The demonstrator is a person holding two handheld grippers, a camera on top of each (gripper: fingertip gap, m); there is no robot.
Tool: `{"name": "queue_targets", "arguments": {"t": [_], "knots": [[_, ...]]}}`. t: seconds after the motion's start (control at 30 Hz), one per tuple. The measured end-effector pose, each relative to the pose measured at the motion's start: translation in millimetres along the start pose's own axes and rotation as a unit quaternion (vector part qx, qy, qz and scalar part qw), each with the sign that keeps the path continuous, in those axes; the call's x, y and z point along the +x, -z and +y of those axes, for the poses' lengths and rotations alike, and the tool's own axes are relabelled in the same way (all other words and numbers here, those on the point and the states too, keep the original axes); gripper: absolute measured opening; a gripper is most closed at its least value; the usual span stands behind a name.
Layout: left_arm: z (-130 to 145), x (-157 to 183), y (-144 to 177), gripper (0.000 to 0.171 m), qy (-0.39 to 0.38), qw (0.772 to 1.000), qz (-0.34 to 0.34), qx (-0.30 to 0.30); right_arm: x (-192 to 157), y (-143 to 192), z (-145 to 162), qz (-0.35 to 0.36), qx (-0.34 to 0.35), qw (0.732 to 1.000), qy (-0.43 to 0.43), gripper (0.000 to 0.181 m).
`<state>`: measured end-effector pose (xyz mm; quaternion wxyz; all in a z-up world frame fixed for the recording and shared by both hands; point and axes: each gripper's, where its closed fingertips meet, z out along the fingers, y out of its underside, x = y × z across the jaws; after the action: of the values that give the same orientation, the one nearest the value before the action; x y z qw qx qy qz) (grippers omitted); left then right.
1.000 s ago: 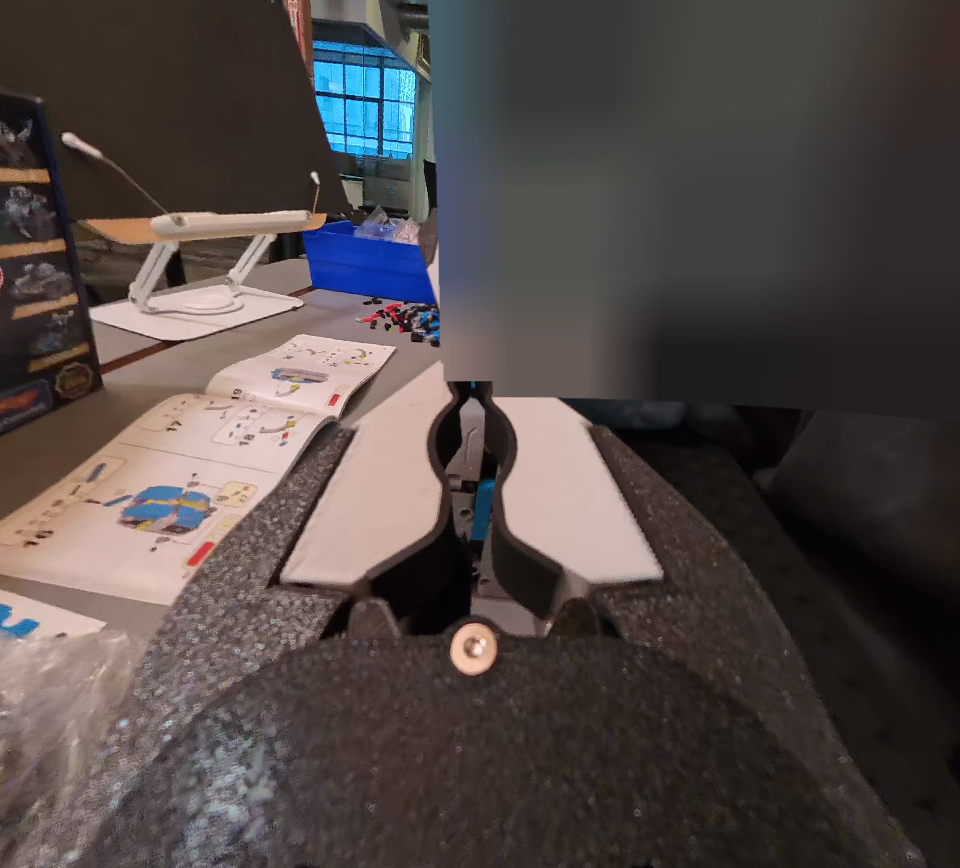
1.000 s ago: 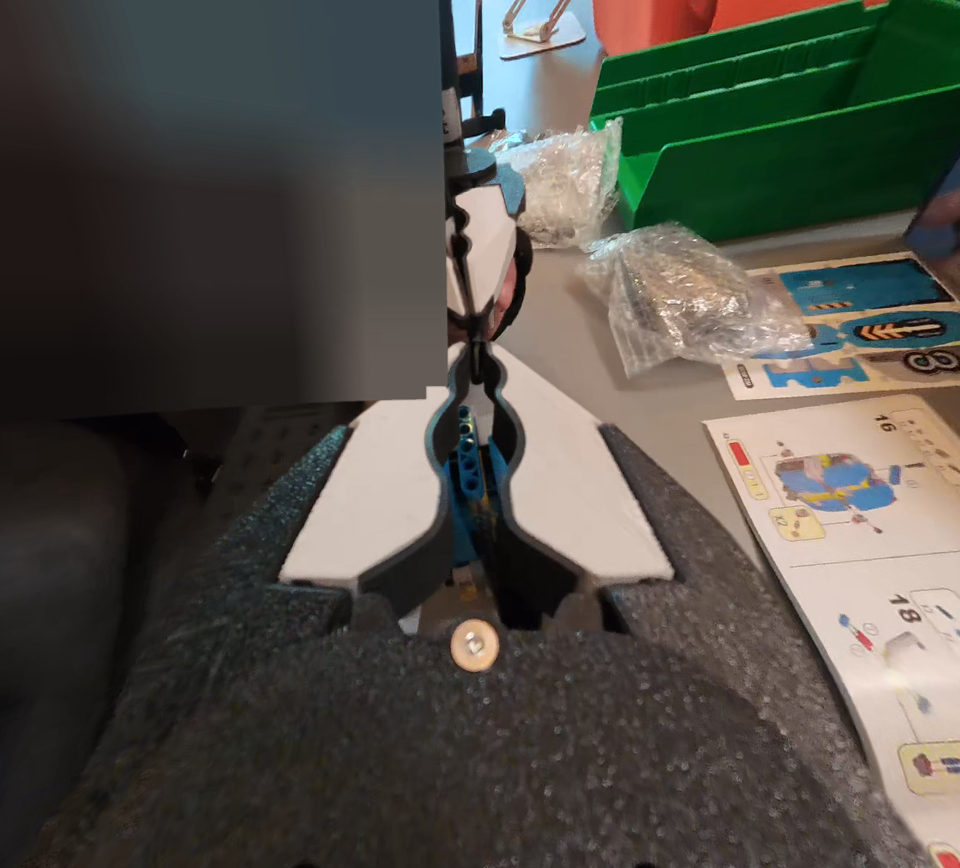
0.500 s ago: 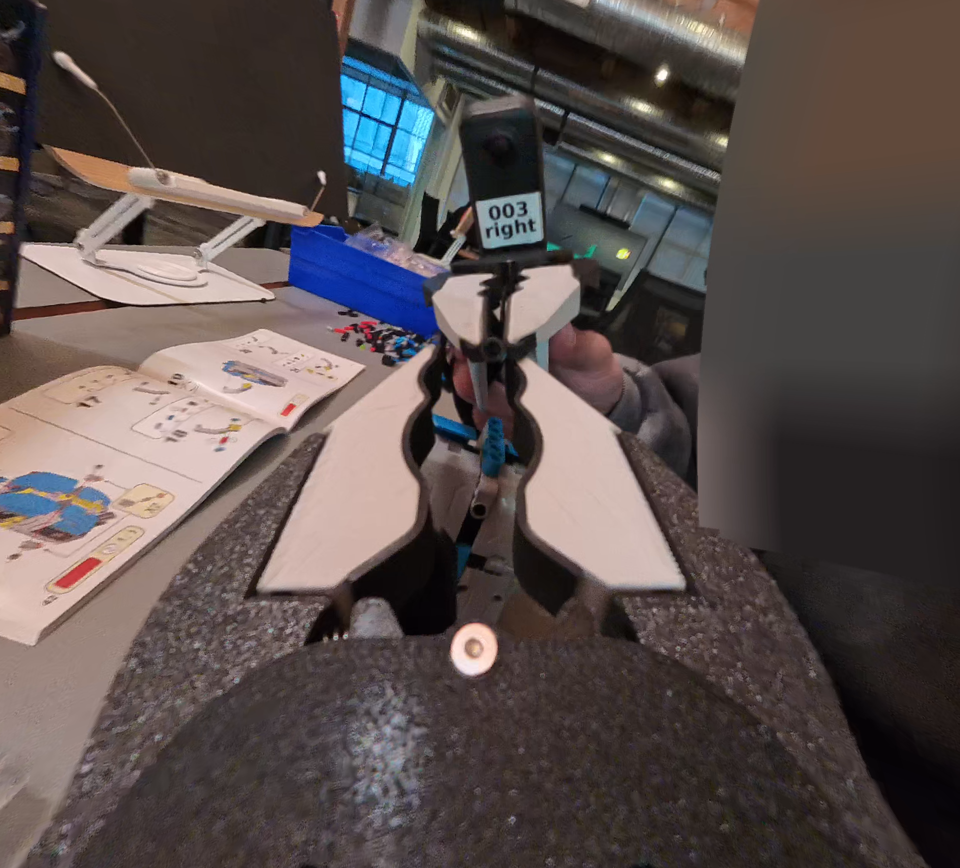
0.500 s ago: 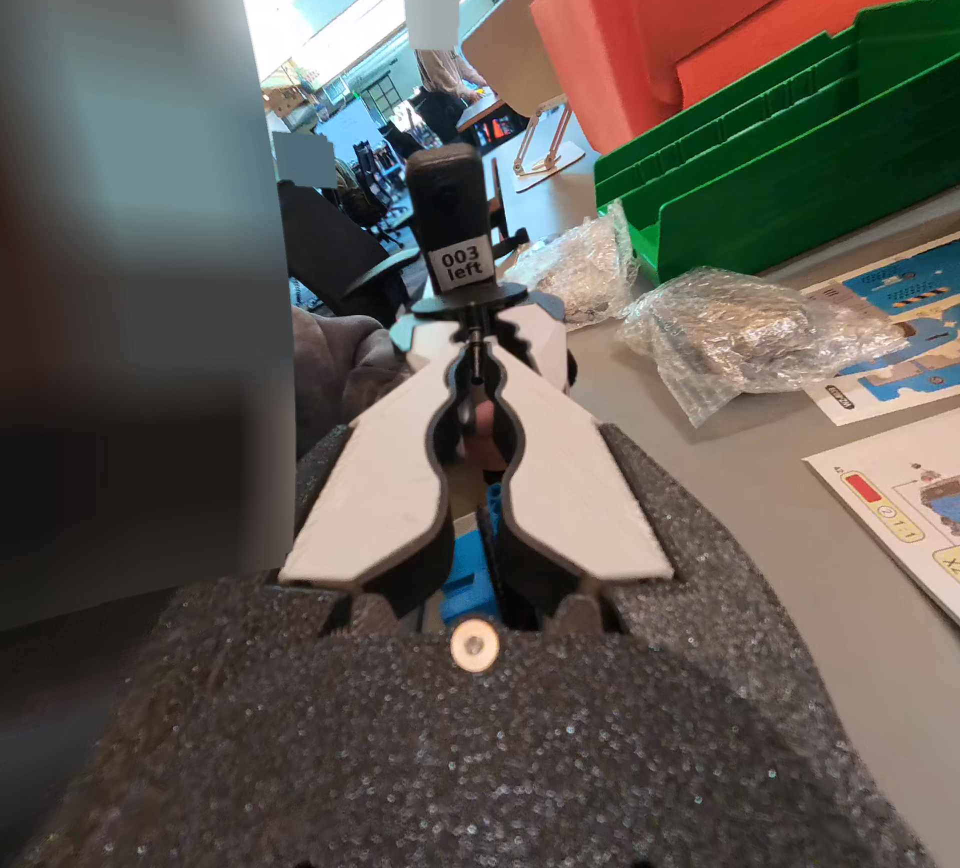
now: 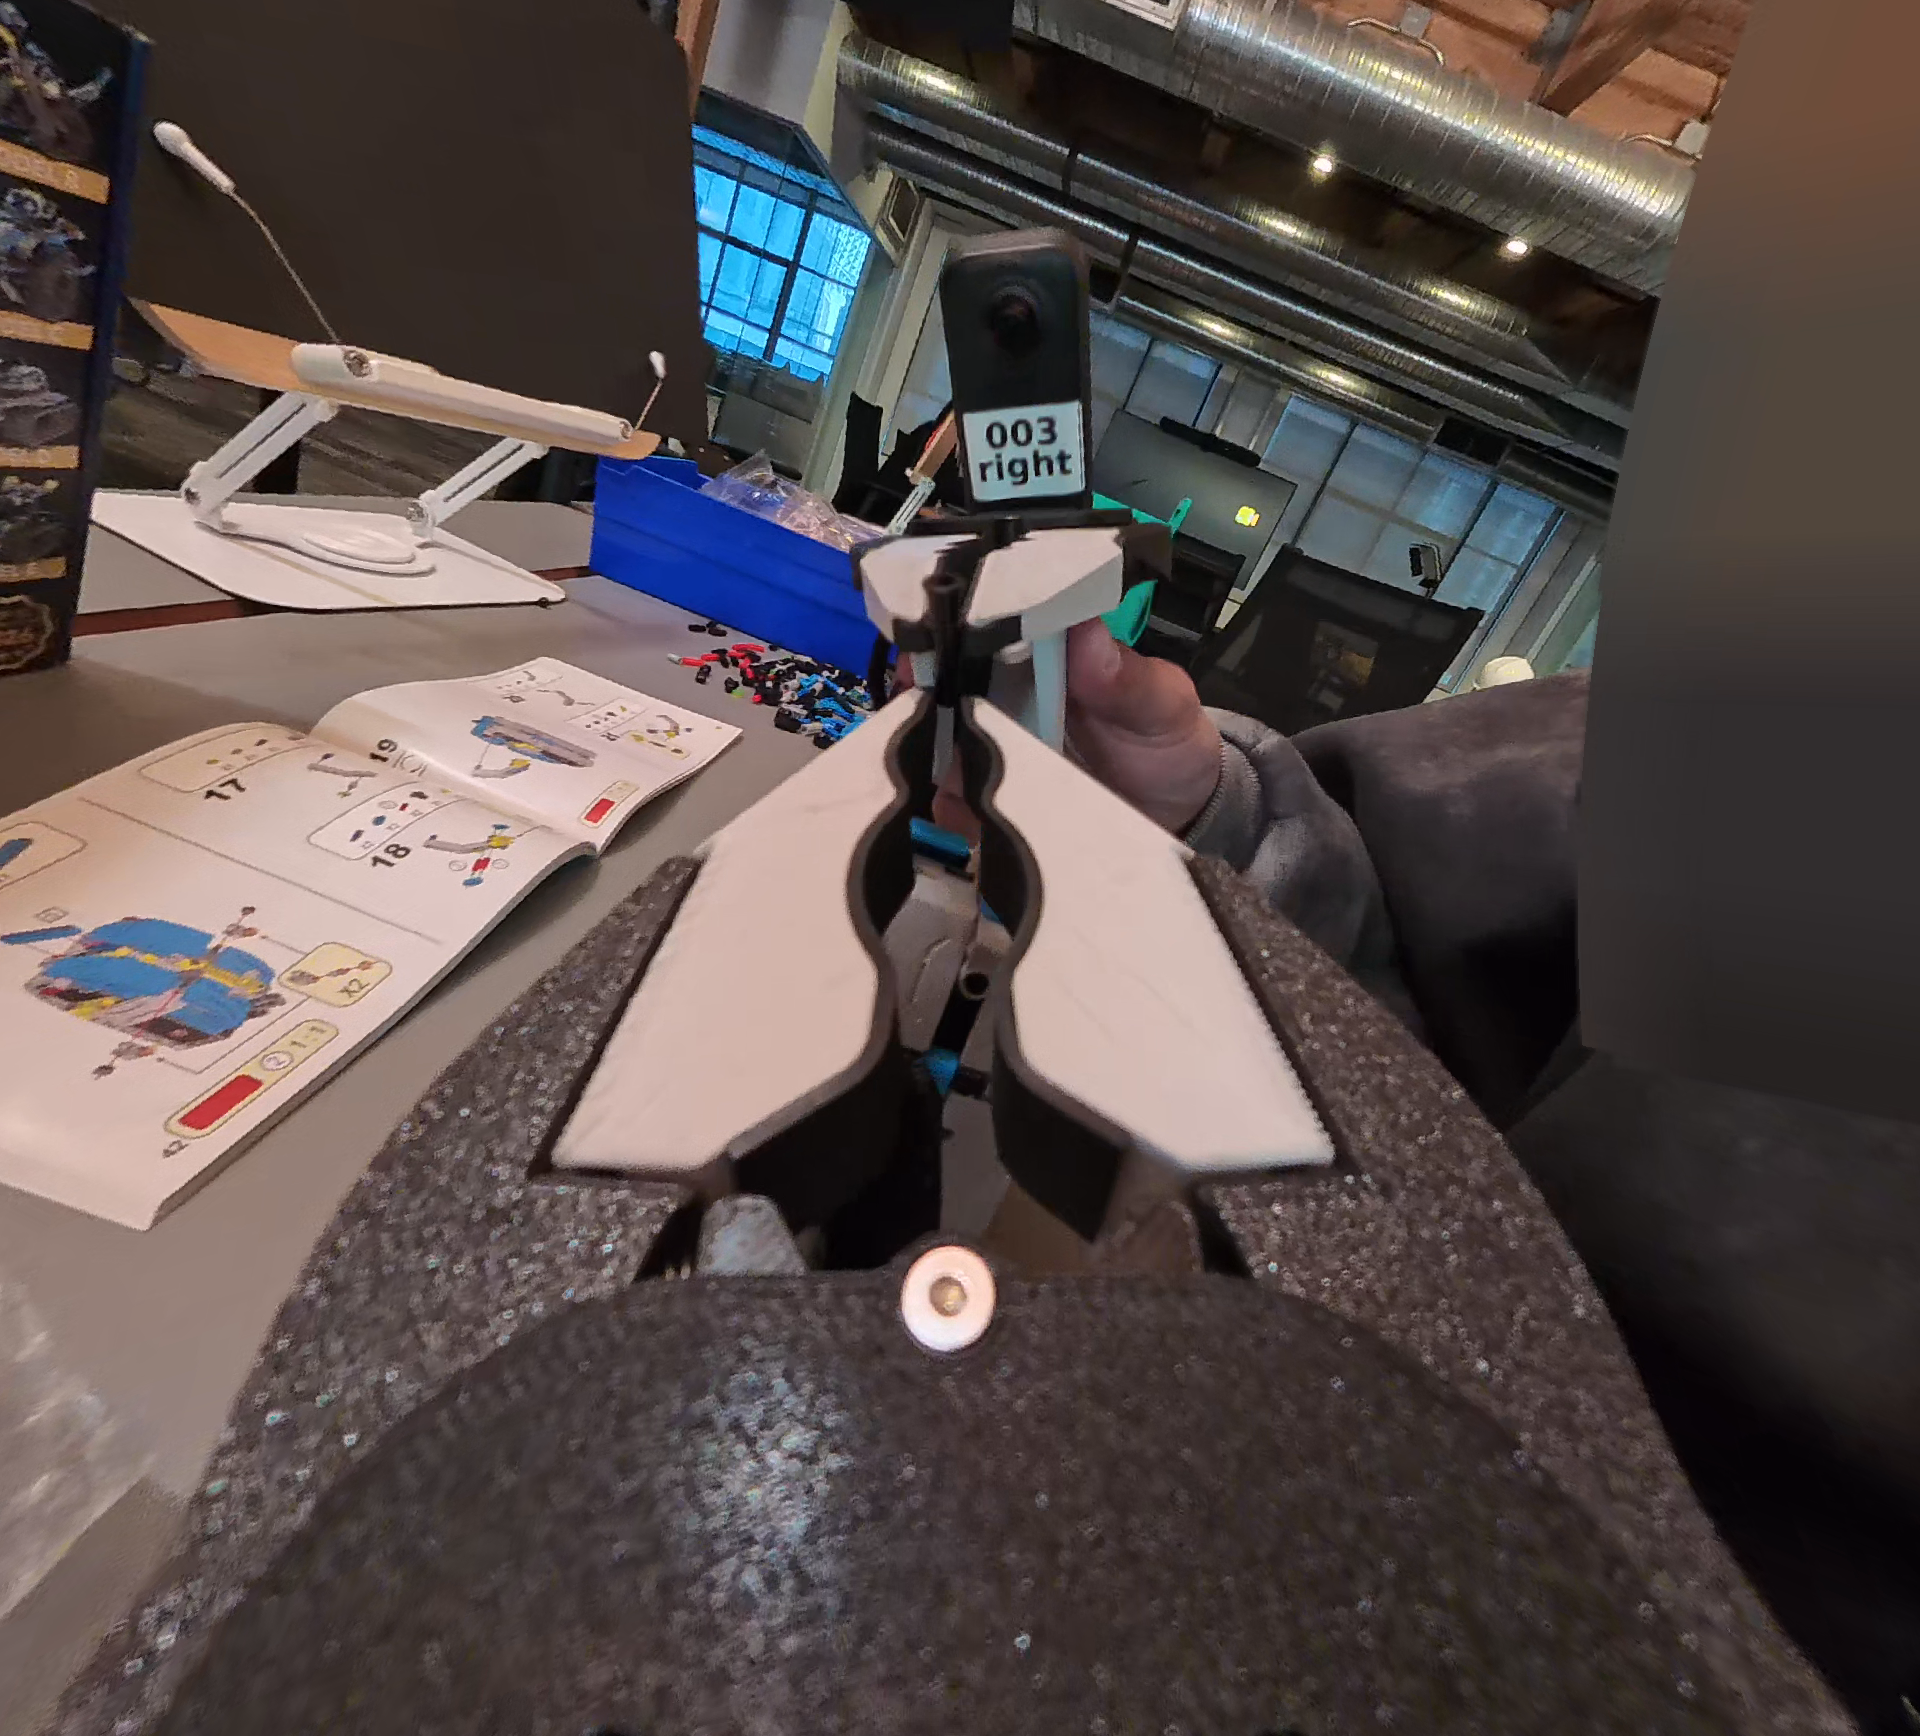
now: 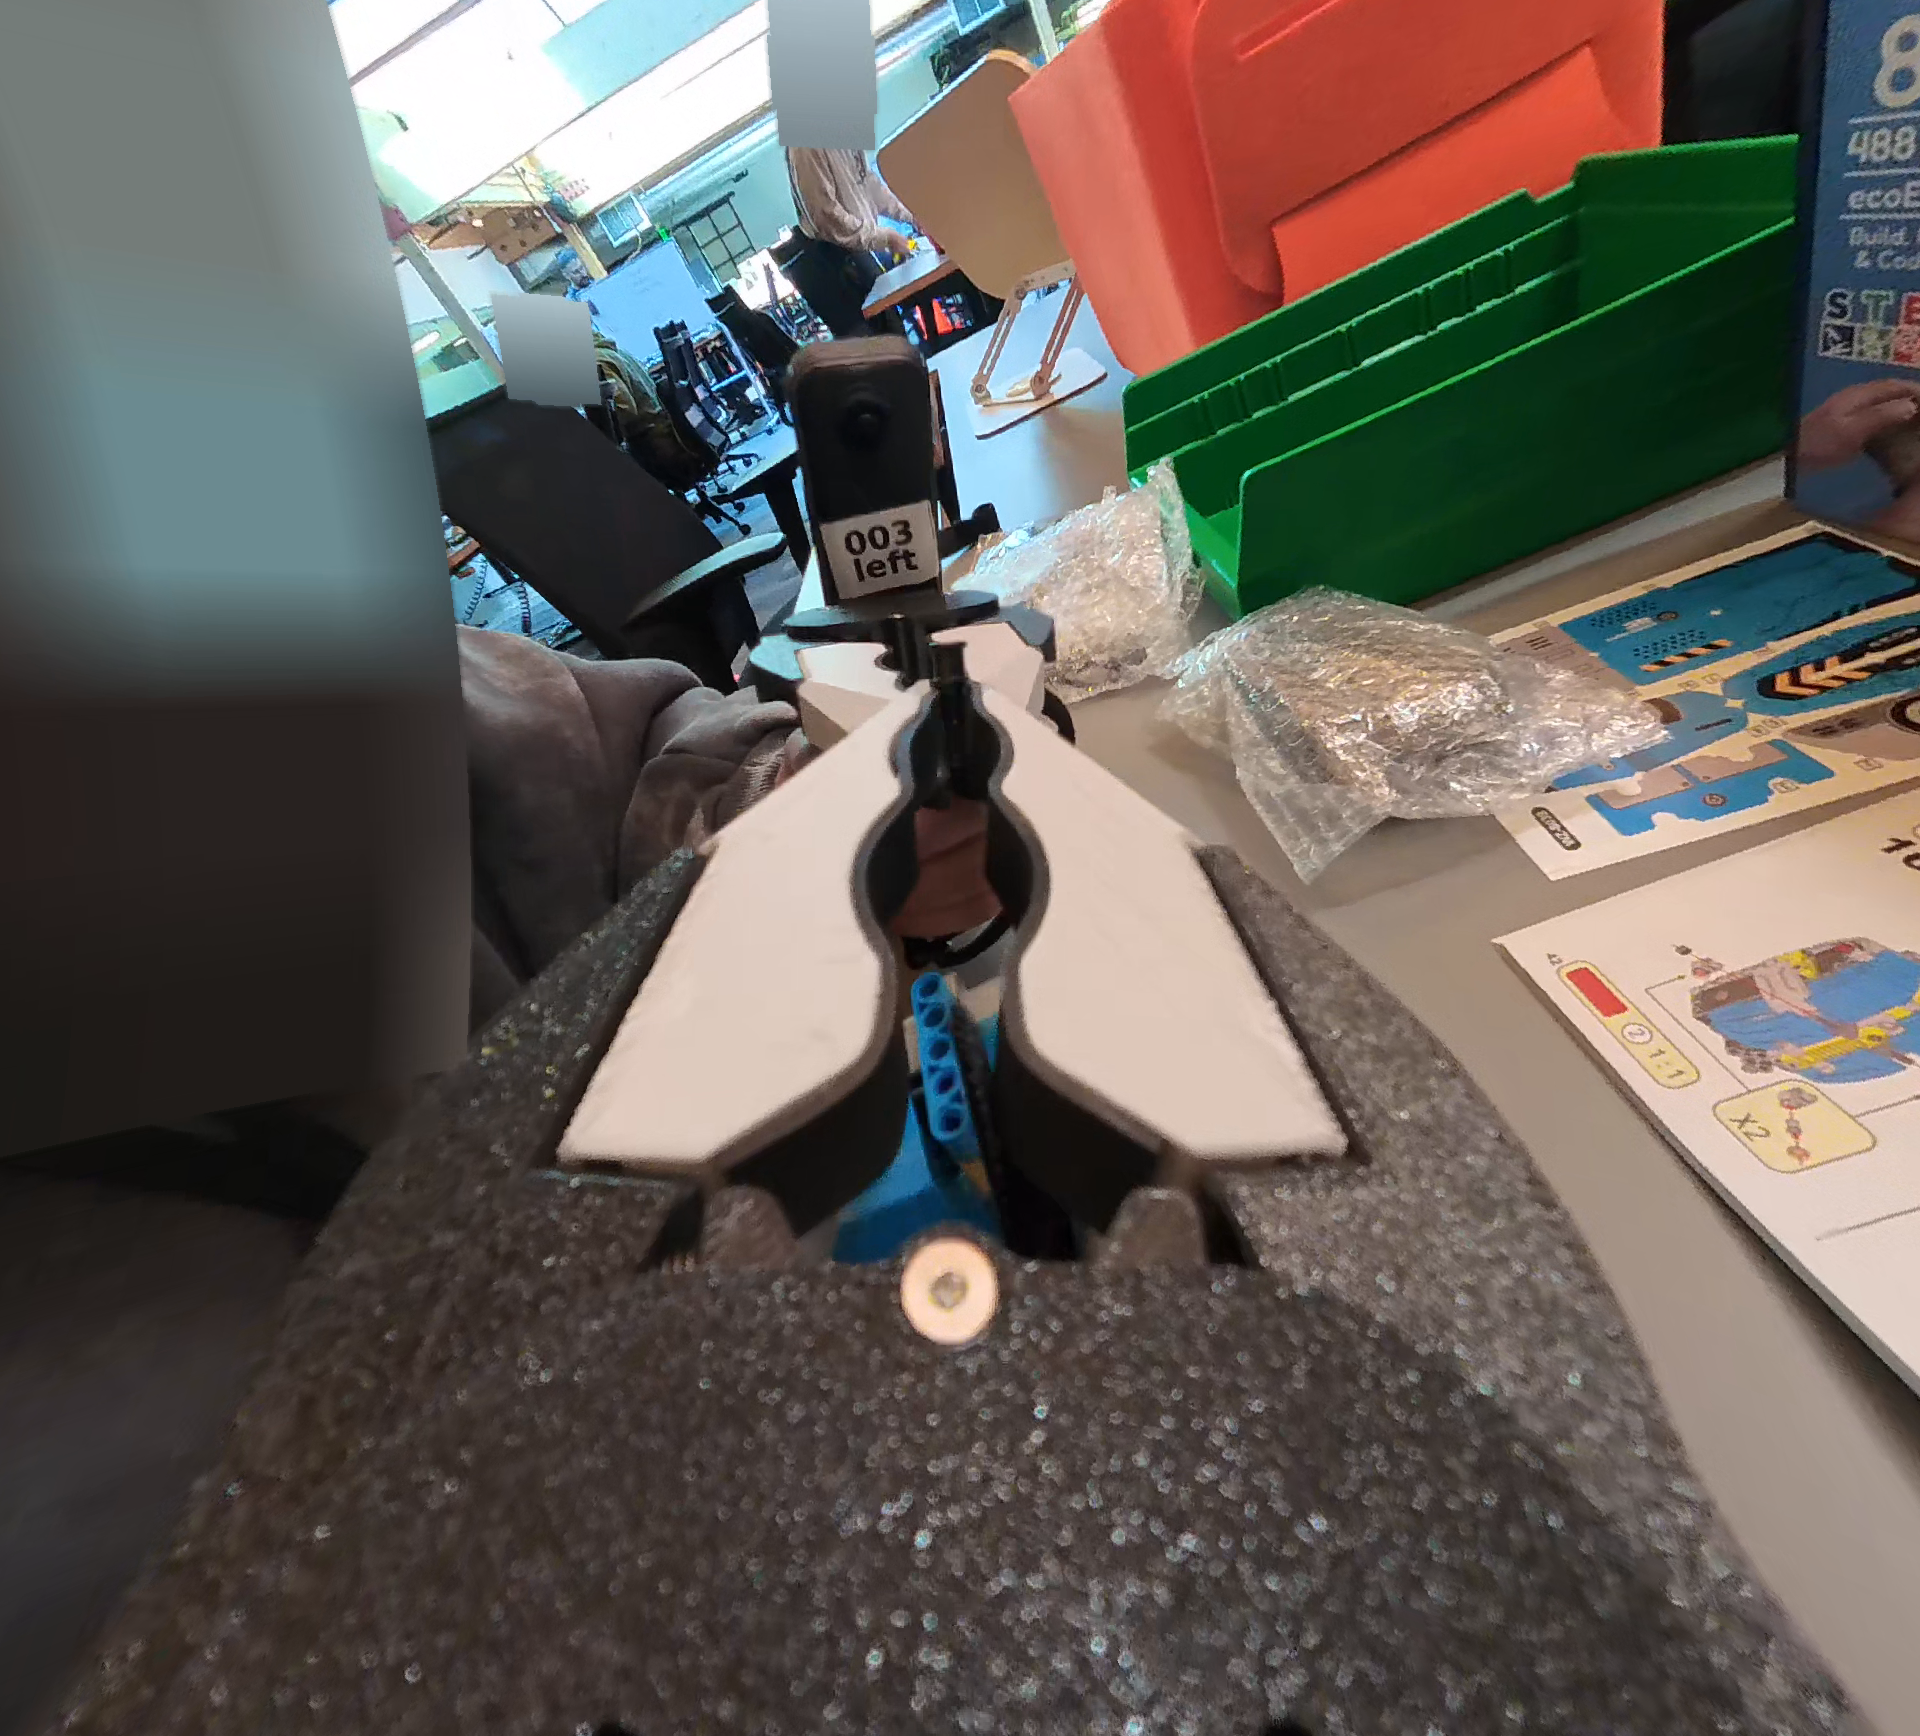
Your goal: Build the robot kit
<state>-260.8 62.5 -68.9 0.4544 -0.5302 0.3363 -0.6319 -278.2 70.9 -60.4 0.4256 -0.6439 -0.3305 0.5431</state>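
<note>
My two grippers face each other tip to tip above the front edge of a grey table (image 5: 644,637). My left gripper (image 5: 940,722) has its jaws closed down to a narrow slit. A blue and grey brick model (image 5: 935,959) shows in the gap behind the tips, and the left gripper seems to grip it. My right gripper (image 6: 948,701) is shut on a thin black axle (image 6: 948,684) that stands upright at its tips. A blue holed beam of the model (image 6: 940,1058) shows below its fingers. The right gripper also shows in the left wrist view (image 5: 951,621), held by a hand (image 5: 1132,730).
An open instruction booklet (image 5: 312,907), a pile of loose pieces (image 5: 779,678), a blue bin (image 5: 717,543) and a white stand (image 5: 395,460) lie on the left side. A green bin (image 6: 1507,398), an orange bin (image 6: 1403,76), plastic bags (image 6: 1382,720) and a sticker sheet (image 6: 1766,678) lie on the right side. My left and right fingertips are right by each other.
Both grippers have tilted up and now look level at each other. They have stayed tip to tip and shut, with the model still under their fingers.
</note>
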Motion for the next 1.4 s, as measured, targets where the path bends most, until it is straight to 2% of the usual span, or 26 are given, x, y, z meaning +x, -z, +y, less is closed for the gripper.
{"name": "queue_targets", "arguments": {"t": [0.13,0.2,0.3,0.4,0.47,0.53,0.63,0.67,0.73,0.77,0.83,0.9,1.0,1.07,1.13,1.2,1.27,1.4], "knots": [[-17,-11,12,0.003,0.005,0.999,-0.019,0.041,6,6,-1,0.001,0.003,1.000,-0.011,0.000],[-15,-14,14,0.003,0.008,0.999,-0.020,0.032,7,6,-1,-0.005,0.006,1.000,-0.020,0.000],[-14,-14,18,0.002,-0.028,0.999,-0.028,0.020,8,4,4,-0.010,-0.007,1.000,-0.026,0.000],[-2,-17,16,0.000,-0.082,0.995,-0.050,-0.026,7,5,3,-0.002,-0.020,1.000,0.009,0.005],[9,-17,14,0.000,-0.140,0.986,-0.065,-0.063,12,4,7,0.028,-0.053,0.997,0.052,0.022],[18,-17,13,0.000,-0.181,0.976,-0.077,-0.092,24,7,15,0.071,-0.107,0.987,0.091,0.023],[31,-35,21,0.000,-0.231,0.953,-0.119,-0.157,45,30,23,0.125,-0.196,0.962,0.146,0.016],[34,-45,29,0.000,-0.245,0.943,-0.136,-0.182,48,36,23,0.119,-0.211,0.959,0.145,0.019],[35,-70,43,0.000,-0.240,0.930,-0.177,-0.216,72,54,22,0.159,-0.251,0.944,0.141,0.025],[31,-82,49,0.000,-0.236,0.926,-0.207,-0.210,91,68,24,0.190,-0.277,0.930,0.150,0.029],[34,-91,52,0.000,-0.211,0.930,-0.215,-0.209,125,106,37,0.237,-0.328,0.903,0.144,0.030],[46,-97,53,0.001,-0.196,0.928,-0.218,-0.230,135,133,55,0.241,-0.339,0.906,0.081,0.035],[55,-104,53,0.002,-0.215,0.913,-0.235,-0.256,123,152,85,0.231,-0.314,0.920,0.026,0.037],[55,-106,53,0.002,-0.229,0.906,-0.242,-0.259,103,160,109,0.224,-0.324,0.919,0.023,0.036],[55,-106,52,0.002,-0.238,0.905,-0.241,-0.258,81,161,124,0.200,-0.314,0.928,0.022,0.034],[57,-106,51,0.002,-0.240,0.903,-0.241,-0.262,68,160,141,0.170,-0.325,0.929,0.044,0.036],[58,-105,51,0.002,-0.243,0.902,-0.239,-0.265,70,163,156,0.166,-0.344,0.920,0.085,0.036],[55,-105,51,0.002,-0.246,0.902,-0.245,-0.257,58,151,168,0.117,-0.349,0.922,0.124,0.031]]}}
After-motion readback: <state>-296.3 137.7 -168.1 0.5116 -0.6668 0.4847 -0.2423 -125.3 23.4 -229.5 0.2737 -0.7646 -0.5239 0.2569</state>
